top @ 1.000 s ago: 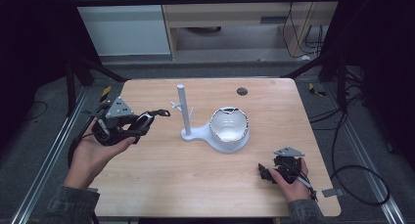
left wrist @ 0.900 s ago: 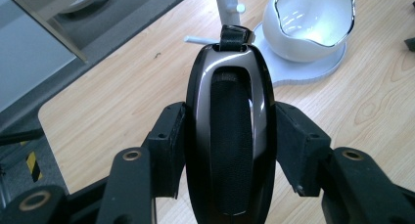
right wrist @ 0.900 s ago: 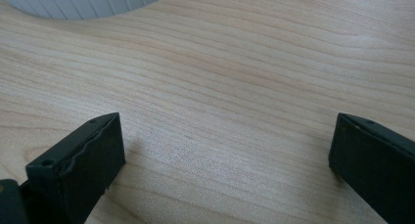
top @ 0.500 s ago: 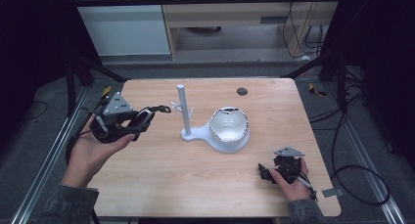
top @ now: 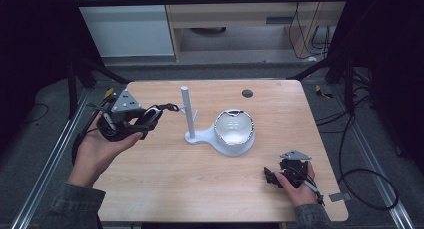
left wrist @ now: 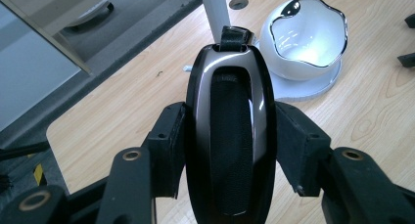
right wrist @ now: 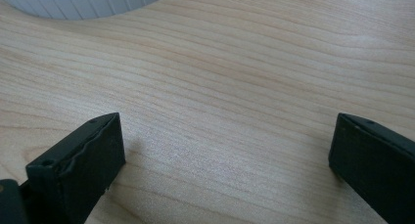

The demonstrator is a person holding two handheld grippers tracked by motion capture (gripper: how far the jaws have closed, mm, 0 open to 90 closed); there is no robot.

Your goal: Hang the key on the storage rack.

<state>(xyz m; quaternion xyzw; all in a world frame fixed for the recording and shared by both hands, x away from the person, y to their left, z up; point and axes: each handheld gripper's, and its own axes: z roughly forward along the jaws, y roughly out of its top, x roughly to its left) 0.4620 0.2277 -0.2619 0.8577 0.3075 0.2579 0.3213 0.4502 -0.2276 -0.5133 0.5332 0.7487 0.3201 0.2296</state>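
Observation:
My left gripper (top: 149, 120) is held above the table's left side, shut on a glossy black oval headphone earcup (top: 156, 113). In the left gripper view the earcup (left wrist: 230, 131) stands upright between the pads (left wrist: 169, 136), with its strap end pointing at the white post (left wrist: 215, 9). The white stand has an upright post (top: 185, 111) and a wavy, chrome-rimmed bowl (top: 234, 129) on one shared base. The earcup's tip is just left of the post. My right gripper (top: 272, 176) rests low at the front right of the table. Its jaws (right wrist: 227, 150) are wide apart over bare wood.
The wooden table (top: 165, 184) has a round dark grommet (top: 247, 93) near the far edge. The stand's ribbed white base (right wrist: 88, 1) lies just ahead of my right gripper. Metal frame rails run along both sides, and cables lie on the floor at the right.
My left gripper has lifted slightly and carried the earcup a little nearer the white post. The right gripper has not moved.

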